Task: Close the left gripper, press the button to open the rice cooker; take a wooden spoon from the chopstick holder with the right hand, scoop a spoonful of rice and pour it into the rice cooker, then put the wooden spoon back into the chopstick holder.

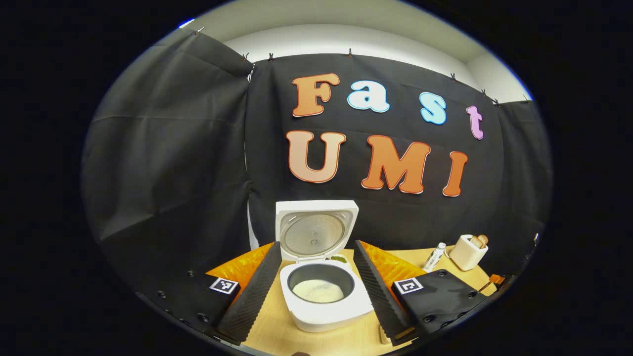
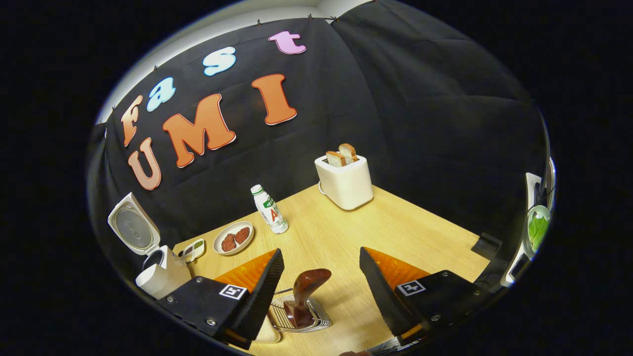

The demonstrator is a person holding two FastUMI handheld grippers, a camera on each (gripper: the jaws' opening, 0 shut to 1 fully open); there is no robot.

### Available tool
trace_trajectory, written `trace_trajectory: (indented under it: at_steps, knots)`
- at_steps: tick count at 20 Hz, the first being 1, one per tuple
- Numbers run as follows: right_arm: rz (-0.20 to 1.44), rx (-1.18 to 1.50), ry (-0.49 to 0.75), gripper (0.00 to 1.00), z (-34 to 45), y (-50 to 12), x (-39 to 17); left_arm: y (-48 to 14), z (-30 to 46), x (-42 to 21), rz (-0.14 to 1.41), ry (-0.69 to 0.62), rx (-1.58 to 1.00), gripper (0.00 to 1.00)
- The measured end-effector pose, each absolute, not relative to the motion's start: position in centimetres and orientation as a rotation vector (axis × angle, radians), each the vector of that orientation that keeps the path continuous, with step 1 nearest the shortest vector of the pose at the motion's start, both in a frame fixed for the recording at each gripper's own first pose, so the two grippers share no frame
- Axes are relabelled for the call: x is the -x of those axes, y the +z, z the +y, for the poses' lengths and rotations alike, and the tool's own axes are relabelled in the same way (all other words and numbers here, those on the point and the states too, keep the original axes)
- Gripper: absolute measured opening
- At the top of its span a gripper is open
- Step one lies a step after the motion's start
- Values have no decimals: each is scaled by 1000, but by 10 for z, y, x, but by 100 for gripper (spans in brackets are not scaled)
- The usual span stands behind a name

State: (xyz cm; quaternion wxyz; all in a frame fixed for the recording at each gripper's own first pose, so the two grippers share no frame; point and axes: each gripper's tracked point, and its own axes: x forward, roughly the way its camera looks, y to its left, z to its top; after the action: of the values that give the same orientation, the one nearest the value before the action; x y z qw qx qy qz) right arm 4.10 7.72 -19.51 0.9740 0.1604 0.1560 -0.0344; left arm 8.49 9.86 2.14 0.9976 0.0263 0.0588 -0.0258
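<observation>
Rice cooker stands lid-up on the surface between the left tool's spread fingers, rice inside. In the right gripper view, the right tool gapes over the wooden spoon upright in its wire chopstick holder: light, stiff, smooth; pinch the exposed upper end.

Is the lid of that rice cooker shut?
No, the rice cooker has its lid standing upright, with rice showing in the pot.

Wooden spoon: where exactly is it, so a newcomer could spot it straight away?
In the right gripper view, start at the white toaster at the back of the wooden table and come toward the camera. Between the open right gripper stands a wire chopstick holder; the wooden spoon is the glossy dark-brown piece rising from it.
</observation>
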Motion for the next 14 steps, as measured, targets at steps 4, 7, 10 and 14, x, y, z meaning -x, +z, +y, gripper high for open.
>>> trace_trajectory:
  at_steps: [4, 7, 10, 14]
  knots:
    - [278, -296, -84, 94, 68, -174, -40, 47, 96, -145, 102, -33, -103, 99]
    - [276, -311, -99, 94, 63, -171, -39, 57, 76, -187, 111, -64, -85, 98]
    - [277, -304, -120, 94, 58, -171, -40, 65, 64, -230, 127, -93, -46, 99]
    - [267, -282, -141, 94, 53, -165, -41, 62, 63, -284, 175, -64, -76, 99]
